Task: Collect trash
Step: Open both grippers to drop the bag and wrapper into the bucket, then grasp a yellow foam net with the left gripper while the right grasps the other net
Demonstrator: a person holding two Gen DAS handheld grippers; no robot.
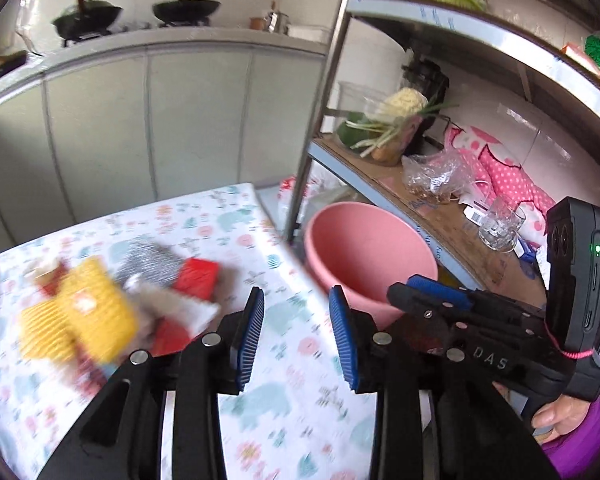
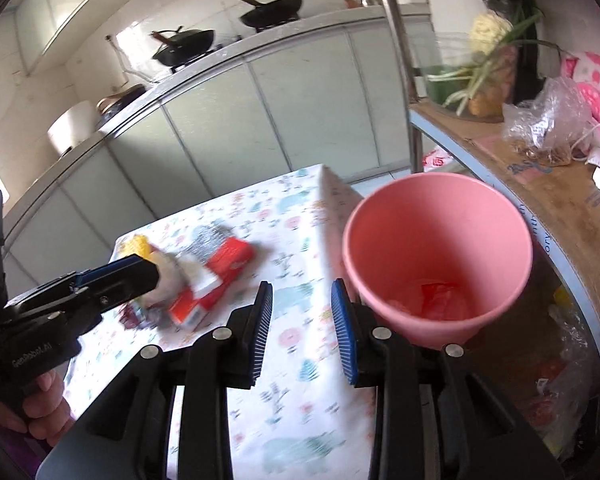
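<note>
So the trash pile [image 1: 112,304] sits on the floral tablecloth [image 1: 300,380], off to the left and a bit farther than the left gripper [image 1: 296,336], which is wide open and holding nothing. Right gripper [image 2: 302,332] is also open and empty, closer to the pink bin [image 2: 436,256] on the right. I count two red boxes [image 2: 216,276], a couple of yellow wrappers [image 1: 80,316] and a silver one [image 1: 148,260], though it's blurry. The near box's long axis runs near-left to far-right. One bin, some red trash already in it.
</note>
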